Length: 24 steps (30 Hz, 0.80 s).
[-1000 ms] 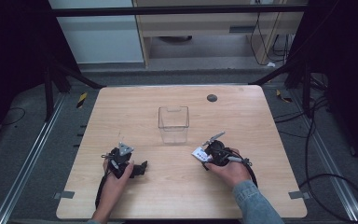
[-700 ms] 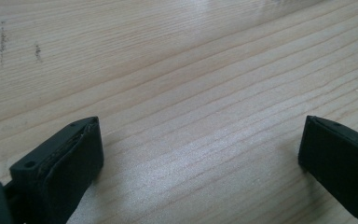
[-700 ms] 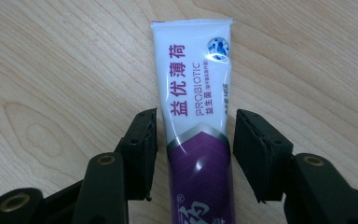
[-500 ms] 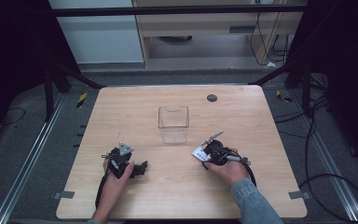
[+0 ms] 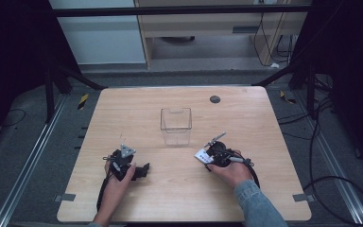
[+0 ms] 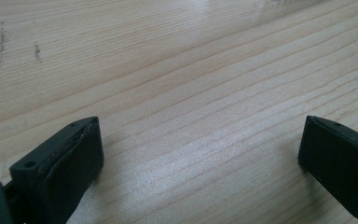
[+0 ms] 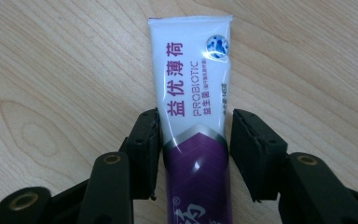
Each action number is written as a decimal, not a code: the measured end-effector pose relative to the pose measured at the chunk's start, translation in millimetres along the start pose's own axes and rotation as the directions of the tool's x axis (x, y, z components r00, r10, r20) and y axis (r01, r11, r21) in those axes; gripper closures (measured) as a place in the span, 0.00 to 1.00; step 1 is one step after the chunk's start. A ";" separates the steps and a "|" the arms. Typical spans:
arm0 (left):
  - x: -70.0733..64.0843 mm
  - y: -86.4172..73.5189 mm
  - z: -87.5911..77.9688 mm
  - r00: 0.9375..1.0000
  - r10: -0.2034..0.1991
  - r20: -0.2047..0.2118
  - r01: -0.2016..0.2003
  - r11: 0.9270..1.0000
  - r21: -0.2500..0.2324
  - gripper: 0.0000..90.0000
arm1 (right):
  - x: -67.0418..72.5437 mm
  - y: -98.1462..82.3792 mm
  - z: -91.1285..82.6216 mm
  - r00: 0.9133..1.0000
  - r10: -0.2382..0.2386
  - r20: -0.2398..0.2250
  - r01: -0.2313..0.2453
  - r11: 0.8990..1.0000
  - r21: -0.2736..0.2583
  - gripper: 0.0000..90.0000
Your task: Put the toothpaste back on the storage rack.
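**Tube gripped, box still empty**

While the right gripper [image 7: 193,140] pinches a white-and-purple toothpaste tube [image 7: 193,98] low over the table [image 5: 274,123], the left gripper [image 6: 200,144] rests with jaws wide apart and nothing between them. Clear plastic box [image 5: 176,125] stands mid-table, nothing inside (likely the destination). Judgement: pick done, placing left.

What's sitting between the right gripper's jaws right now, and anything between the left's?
In the right gripper view, a white-and-purple toothpaste tube lies between the right gripper jaws, the left jaw touching it. In the left gripper view, the left gripper jaws straddle bare wooden table.
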State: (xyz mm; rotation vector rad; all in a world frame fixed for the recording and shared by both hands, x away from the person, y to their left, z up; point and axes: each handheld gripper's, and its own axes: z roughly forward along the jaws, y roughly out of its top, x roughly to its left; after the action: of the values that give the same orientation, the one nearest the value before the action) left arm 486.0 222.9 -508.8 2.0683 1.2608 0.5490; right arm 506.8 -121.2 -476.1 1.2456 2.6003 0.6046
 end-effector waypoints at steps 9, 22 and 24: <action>0.0 0.0 0.0 1.000 0.000 0.000 0.000 1.000 0.000 0.00 | 0.6 -0.2 -0.3 1.000 0.004 0.002 -0.004 1.000 -0.003 0.64; 0.0 0.0 0.0 1.000 0.000 0.000 0.000 1.000 0.000 0.00 | -2.8 0.0 -0.8 1.000 0.013 0.004 -0.013 1.000 0.000 0.67; 0.1 0.0 0.0 1.000 0.000 0.000 0.000 1.000 0.000 0.00 | -3.6 -0.1 -1.0 1.000 0.019 0.002 -0.019 1.000 -0.002 0.67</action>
State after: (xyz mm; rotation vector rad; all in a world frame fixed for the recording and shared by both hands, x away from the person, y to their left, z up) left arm 486.0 222.9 -508.8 2.0688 1.2603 0.5489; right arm 508.7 -124.4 -475.3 1.2716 2.5883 0.6095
